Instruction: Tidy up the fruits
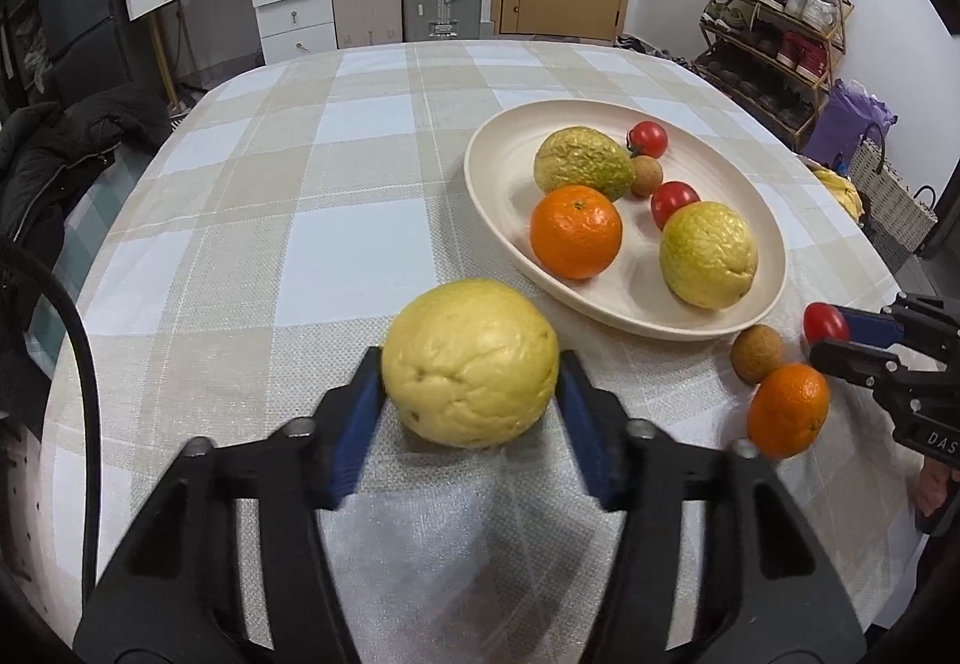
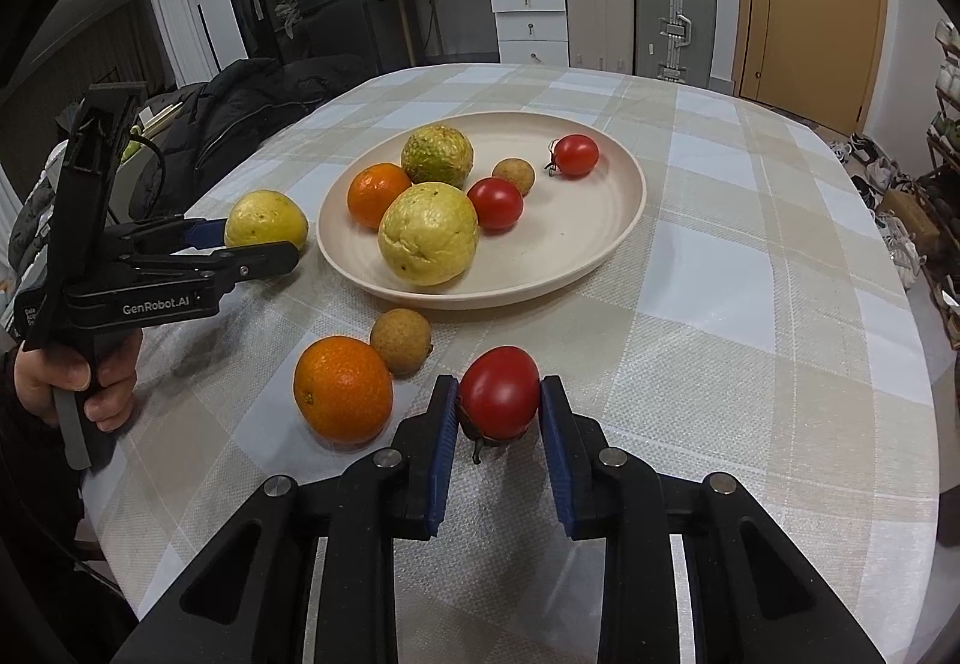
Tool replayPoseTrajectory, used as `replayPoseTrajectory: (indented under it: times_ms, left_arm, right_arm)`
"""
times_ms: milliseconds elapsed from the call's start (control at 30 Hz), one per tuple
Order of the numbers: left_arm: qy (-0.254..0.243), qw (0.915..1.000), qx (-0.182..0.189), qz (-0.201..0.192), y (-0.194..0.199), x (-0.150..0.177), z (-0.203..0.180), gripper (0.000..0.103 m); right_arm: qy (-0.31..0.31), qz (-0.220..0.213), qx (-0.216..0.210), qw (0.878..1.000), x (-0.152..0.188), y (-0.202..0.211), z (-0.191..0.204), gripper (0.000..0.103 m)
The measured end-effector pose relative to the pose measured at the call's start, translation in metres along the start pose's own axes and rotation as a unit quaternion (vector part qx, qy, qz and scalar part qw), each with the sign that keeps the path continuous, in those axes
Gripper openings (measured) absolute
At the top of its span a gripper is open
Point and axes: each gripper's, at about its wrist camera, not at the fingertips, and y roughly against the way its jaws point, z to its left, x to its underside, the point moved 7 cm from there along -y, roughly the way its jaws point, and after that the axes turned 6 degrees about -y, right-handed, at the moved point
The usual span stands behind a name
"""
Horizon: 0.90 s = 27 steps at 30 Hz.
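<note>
From my left wrist camera, my left gripper (image 1: 471, 382) is clenched on a pale yellow guava (image 1: 471, 362), both blue pads pressed against its sides, just off the near-left rim of the cream plate (image 1: 498, 184) on the checked tablecloth (image 1: 270, 244). On the plate lie two greenish guavas, an orange (image 1: 575, 232), two tomatoes and a small brown longan. Just off the plate's near rim sit another longan (image 1: 757, 353) and a second orange (image 1: 788, 410), touching each other, and beside them my right gripper (image 1: 831, 331) pinches a red tomato (image 1: 825, 323). From my right wrist camera, my right gripper (image 2: 500, 400) grasps that tomato (image 2: 499, 392) between its pads, near the plate's (image 2: 624, 220) front rim, with the loose orange (image 2: 342, 389) and longan (image 2: 401, 341) just to its left. At the plate's left edge, my left gripper (image 2: 264, 238) holds the yellow guava (image 2: 266, 218).
</note>
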Motion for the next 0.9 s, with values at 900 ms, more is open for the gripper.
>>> replayPoseTrajectory:
  times_ms: [900]
  left_arm:
    - [-0.024, 0.9976, 0.049, -0.041, 0.030, -0.004, -0.035, 0.052]
  right_arm:
    - [-0.010, -0.025, 0.004, 1.000, -0.010, 0.008, -0.006, 0.028]
